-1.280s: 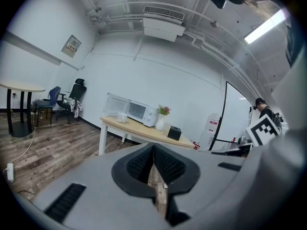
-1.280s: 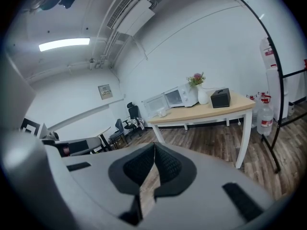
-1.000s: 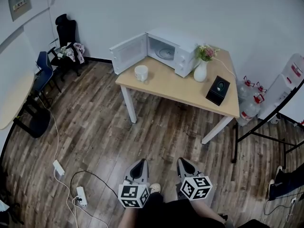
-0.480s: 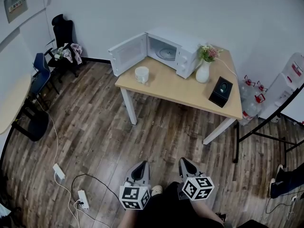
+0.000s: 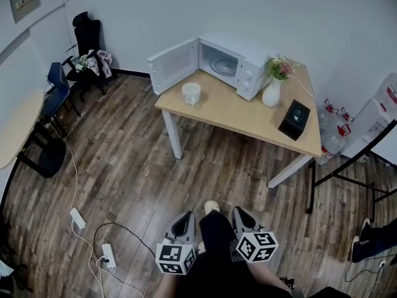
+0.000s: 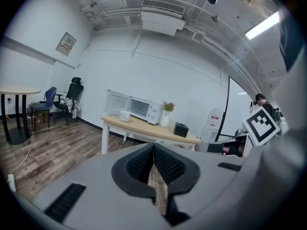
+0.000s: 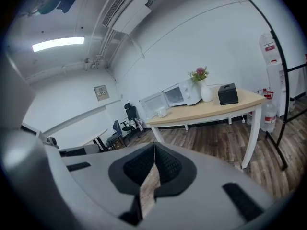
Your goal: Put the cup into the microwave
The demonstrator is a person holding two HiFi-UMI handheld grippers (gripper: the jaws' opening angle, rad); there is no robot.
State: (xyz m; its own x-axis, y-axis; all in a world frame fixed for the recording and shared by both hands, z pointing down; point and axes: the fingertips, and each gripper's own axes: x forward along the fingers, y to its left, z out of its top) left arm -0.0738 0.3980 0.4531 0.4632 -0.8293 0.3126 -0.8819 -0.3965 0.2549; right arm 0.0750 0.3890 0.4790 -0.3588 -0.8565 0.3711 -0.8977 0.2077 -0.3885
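Note:
A white cup (image 5: 191,94) stands near the left end of a light wooden table (image 5: 239,117), just in front of a white microwave (image 5: 232,66) whose door (image 5: 173,65) hangs open to the left. The cup (image 6: 124,116) and microwave (image 6: 141,109) also show far off in the left gripper view, and small in the right gripper view, cup (image 7: 162,112) beside microwave (image 7: 182,94). My left gripper (image 5: 184,220) and right gripper (image 5: 239,215) are low in the head view, far from the table, both shut and empty.
On the table stand a white vase of flowers (image 5: 273,89) and a black box (image 5: 294,119). Office chairs (image 5: 87,48) and a round table (image 5: 15,129) are at the left. Power strips and cables (image 5: 93,238) lie on the wood floor. Water bottles (image 5: 335,126) and a black frame (image 5: 356,166) stand right.
The table and microwave have shifted slightly right and down in the head view. A shoe and leg now show between the grippers. Both grippers stay shut.

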